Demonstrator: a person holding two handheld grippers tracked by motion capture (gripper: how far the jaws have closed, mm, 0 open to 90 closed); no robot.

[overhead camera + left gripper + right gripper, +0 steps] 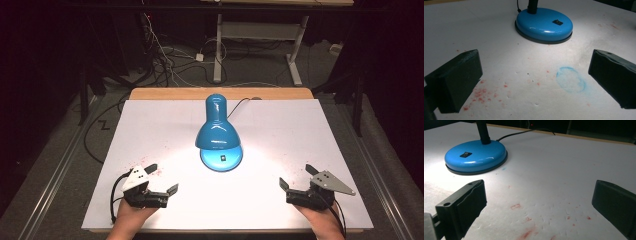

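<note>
Here we see the bench (150,125), covered by a white sheet, carrying a lit blue desk lamp (217,131) at its middle, the round base (544,23) toward the near edge and the cord running off the far edge. Near the near-left corner our left gripper (163,180) rests with jaws spread wide, holding nothing; near the near-right corner the right gripper (296,177) is likewise wide apart and empty, with red specks (524,220) and a faint blue ring (570,80) staining the sheet.

The left gripper (531,80) hung over a white sheet (499,50), jaws spread wide, red specks (480,93) and a blue ring stain (570,80) between them; the lamp base (544,25) stood beyond.
</note>
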